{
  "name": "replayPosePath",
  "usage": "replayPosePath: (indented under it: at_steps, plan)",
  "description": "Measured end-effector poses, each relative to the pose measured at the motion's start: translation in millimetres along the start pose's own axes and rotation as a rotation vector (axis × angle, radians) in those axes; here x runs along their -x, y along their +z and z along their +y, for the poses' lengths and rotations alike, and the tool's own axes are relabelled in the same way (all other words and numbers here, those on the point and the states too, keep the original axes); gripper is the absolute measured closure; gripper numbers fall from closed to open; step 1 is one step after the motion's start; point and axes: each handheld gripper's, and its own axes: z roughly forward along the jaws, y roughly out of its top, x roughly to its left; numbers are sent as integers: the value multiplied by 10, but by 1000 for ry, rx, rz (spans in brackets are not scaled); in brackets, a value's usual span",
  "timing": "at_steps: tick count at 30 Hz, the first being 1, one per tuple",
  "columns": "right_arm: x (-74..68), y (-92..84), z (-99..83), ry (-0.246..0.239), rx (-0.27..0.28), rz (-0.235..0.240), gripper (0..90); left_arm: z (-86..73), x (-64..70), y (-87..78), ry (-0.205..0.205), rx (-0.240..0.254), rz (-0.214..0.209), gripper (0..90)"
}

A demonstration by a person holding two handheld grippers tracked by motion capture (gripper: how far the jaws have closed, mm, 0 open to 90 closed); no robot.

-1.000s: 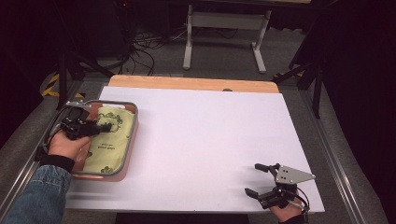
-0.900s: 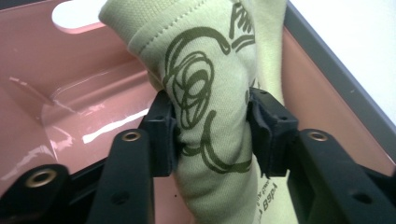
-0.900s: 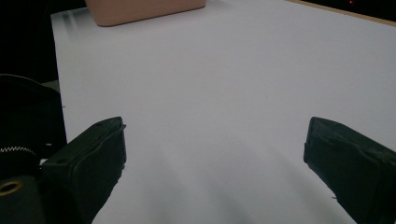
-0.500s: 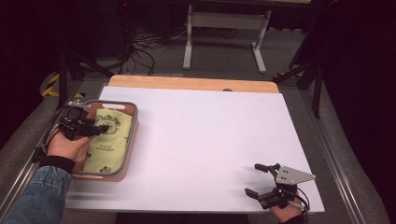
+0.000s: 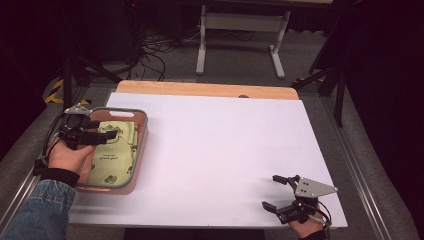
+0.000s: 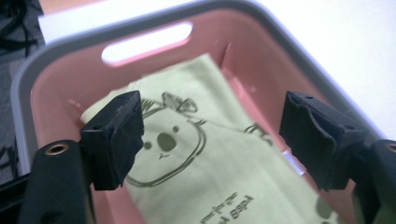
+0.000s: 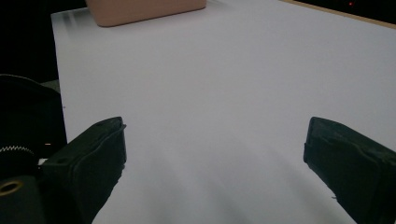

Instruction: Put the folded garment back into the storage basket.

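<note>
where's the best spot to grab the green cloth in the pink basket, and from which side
Probably from above, at the cloth's slightly raised far edge near the handle slot. It lies flat on the floor of the basket, whose walls block a sideways approach. The left gripper hangs over it, jaws just opened, nothing between them.

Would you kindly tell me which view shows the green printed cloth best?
The left gripper view: the green cloth lies close up in the pink basket, its bear drawing clear. The high view shows it small; the right gripper view shows the basket's outer wall.

sleeve point(image 5: 42, 212): blue denim | cuff: black | grippers: black, grey plates
</note>
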Motion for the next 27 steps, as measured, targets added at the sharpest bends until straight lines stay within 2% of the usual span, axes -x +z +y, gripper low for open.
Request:
replayPosePath:
  at_steps: [3,9,20,27]
  plan:
    - [1,-2,3,0,1,0,63,33,51,-61,8,16,-9,170]
    - [1,-4,5,-1,0,-2,64,97,231,-199,56,74,-16,115]
    - [0,-8,8,-2,2,-3,63,159,423,-317,88,110,-42,55]
    - [1,-9,8,-1,5,-1,63,201,619,-395,122,146,-63,37]
